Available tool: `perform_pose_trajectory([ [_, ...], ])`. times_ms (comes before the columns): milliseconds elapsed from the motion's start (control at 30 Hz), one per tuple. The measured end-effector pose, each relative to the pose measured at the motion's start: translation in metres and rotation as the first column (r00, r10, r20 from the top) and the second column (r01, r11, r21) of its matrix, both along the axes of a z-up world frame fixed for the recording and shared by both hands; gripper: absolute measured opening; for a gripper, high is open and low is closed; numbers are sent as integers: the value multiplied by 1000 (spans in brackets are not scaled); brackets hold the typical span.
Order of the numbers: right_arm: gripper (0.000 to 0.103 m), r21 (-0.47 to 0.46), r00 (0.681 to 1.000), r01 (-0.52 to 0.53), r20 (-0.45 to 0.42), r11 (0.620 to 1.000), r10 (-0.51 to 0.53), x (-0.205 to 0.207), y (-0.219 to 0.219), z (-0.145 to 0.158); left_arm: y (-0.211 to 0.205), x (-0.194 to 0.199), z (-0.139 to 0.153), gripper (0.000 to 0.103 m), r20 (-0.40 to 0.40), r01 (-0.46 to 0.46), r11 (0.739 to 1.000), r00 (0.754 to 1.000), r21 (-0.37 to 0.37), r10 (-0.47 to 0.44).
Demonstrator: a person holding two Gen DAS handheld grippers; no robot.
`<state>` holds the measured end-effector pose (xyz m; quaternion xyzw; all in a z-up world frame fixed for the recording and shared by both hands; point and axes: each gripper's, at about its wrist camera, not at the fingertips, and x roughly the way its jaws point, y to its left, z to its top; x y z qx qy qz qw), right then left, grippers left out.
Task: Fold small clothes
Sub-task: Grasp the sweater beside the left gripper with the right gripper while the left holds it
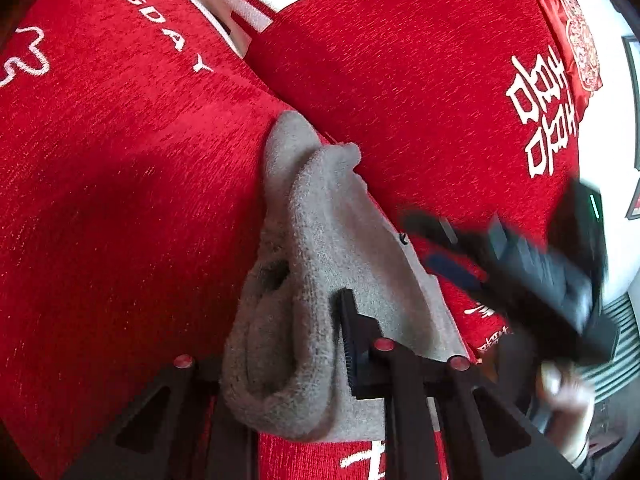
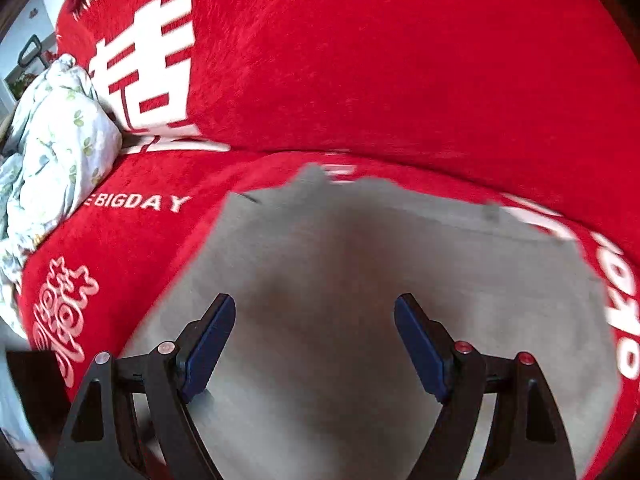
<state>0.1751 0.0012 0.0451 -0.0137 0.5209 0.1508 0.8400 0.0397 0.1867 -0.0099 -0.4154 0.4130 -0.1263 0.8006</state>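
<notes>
Left gripper jaws pinch the grey fleece garment; I'd lift its edge clear. Right gripper jaws gape empty above it.

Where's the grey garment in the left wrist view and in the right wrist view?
Left wrist: grey garment, bunched, centre to bottom, pinched in the left gripper.
Right wrist: spread flat across lower centre, under the open right gripper.
Shared landmark: "BIGDAY" lettering on the red cover.

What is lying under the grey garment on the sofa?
The grey garment lies on a red sofa cover with white lettering. The cover shows all around it; the part beneath the cloth, and anything else there, is hidden.
</notes>
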Motion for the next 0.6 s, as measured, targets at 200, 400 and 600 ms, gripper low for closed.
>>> perform_pose_trajectory([
  [200, 85, 10, 986, -49, -161, 999, 50, 51, 70, -44, -5, 3, 4, 15, -15, 17, 998, 1000, 67, -16],
  [400, 85, -311, 989, -148, -47, 939, 140, 51, 124, -71, -9, 4, 9, 14, -20, 35, 991, 999, 127, -33],
  [600, 24, -330, 993, -112, 3, 937, 120, 51, 111, -58, -18, 1, 19, 14, 7, 37, 978, 999, 203, -39],
])
